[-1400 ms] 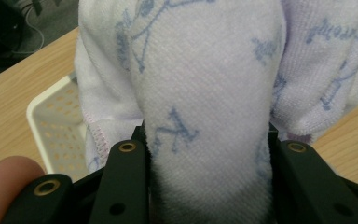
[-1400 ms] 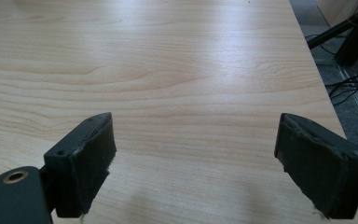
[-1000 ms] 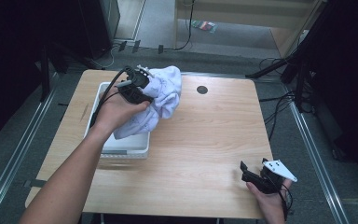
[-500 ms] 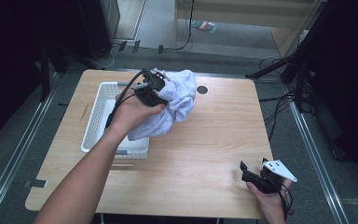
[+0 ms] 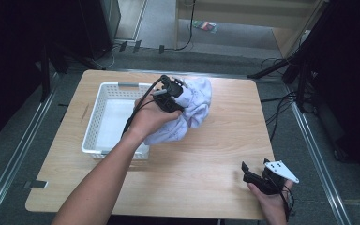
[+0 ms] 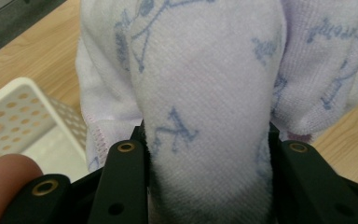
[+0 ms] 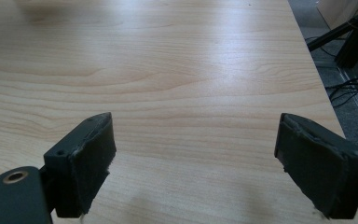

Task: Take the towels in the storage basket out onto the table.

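A pale lilac cloth (image 5: 194, 110) with blue printed marks hangs bunched over the table, just right of the white basket (image 5: 93, 119). My left gripper (image 5: 173, 93) is shut on it; in the left gripper view the cloth (image 6: 205, 93) bulges up thickly between the two black jaws. My right gripper (image 5: 253, 177) rests near the table's front right corner, open. In the right gripper view its pads (image 7: 91, 156) stand wide apart over bare wood with nothing between them.
The basket is perforated plastic, and its rim (image 6: 32, 109) appears at the left of the left gripper view. The wooden table (image 5: 215, 159) has a small dark hole at its far edge, hidden by the cloth. Cables and dark stands lie on the floor around.
My left gripper has carried the cloth up out of the basket and to the right, over the table's middle. The right gripper has stayed put.
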Action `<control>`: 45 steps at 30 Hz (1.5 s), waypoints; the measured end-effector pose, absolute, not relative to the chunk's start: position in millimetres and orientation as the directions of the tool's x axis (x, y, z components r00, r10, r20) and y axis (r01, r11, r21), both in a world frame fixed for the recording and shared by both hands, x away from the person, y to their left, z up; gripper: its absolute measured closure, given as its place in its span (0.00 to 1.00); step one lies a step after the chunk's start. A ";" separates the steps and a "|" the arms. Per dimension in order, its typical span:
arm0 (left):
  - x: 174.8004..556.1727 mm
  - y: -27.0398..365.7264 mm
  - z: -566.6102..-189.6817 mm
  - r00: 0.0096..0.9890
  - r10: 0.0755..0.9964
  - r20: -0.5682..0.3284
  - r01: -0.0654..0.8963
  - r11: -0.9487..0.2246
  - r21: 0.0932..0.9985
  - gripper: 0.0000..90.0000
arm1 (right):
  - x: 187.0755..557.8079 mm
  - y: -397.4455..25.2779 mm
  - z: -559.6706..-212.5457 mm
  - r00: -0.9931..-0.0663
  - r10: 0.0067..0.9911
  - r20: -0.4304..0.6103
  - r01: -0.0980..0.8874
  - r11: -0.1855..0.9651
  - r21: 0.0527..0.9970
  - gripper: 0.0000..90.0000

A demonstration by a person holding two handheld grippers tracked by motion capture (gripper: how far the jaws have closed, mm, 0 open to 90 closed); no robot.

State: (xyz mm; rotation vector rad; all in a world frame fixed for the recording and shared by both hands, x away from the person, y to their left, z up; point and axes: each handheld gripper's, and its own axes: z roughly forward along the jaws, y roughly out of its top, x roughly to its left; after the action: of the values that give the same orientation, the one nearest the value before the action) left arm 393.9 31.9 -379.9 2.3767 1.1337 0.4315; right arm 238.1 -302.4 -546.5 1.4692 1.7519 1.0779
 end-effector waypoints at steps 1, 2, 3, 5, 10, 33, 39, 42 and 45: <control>394.0 29.1 -381.7 0.614 0.786 0.077 0.639 -0.552 0.535 0.67 | 238.1 -302.4 -546.5 -0.203 0.978 0.052 0.487 0.055 0.872 0.13; 393.9 26.3 -383.8 0.617 0.784 0.070 0.639 -0.551 0.536 0.67 | 238.1 -302.5 -546.5 -0.204 0.978 0.052 0.486 0.055 0.872 0.13; 393.7 23.5 -386.1 0.618 0.784 0.065 0.641 -0.550 0.536 0.67 | 238.0 -302.5 -546.5 -0.205 0.977 0.052 0.486 0.055 0.872 0.13; 393.6 18.2 -391.2 0.626 0.778 0.061 0.640 -0.556 0.530 0.67 | 238.0 -302.7 -546.5 -0.207 0.977 0.053 0.486 0.056 0.872 0.13; 393.0 5.7 -403.8 0.634 0.772 0.039 0.644 -0.555 0.526 0.67 | 237.8 -302.6 -546.4 -0.208 0.977 0.051 0.485 0.058 0.872 0.13; 391.5 -25.5 -451.3 0.623 0.776 -0.097 0.712 -0.511 0.482 0.19 | 237.7 -302.8 -546.4 -0.209 0.977 0.052 0.483 0.056 0.874 0.13; 389.2 -18.5 -439.9 0.628 0.765 -0.142 0.710 -0.489 0.507 0.05 | 237.7 -302.7 -546.4 -0.207 0.977 0.051 0.483 0.057 0.874 0.13; 388.2 -11.2 -433.8 0.627 0.766 -0.145 0.704 -0.477 0.526 0.00 | 237.7 -302.7 -546.4 -0.207 0.977 0.051 0.482 0.057 0.874 0.13; 386.6 -3.4 -427.5 0.622 0.774 -0.120 0.695 -0.475 0.539 0.00 | 237.7 -302.6 -546.5 -0.206 0.977 0.049 0.483 0.058 0.874 0.13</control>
State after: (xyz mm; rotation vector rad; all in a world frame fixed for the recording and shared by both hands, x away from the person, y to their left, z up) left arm 386.6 -3.4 -427.5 2.2951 1.1505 0.1885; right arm 237.7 -302.6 -546.5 1.4634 1.7514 1.0803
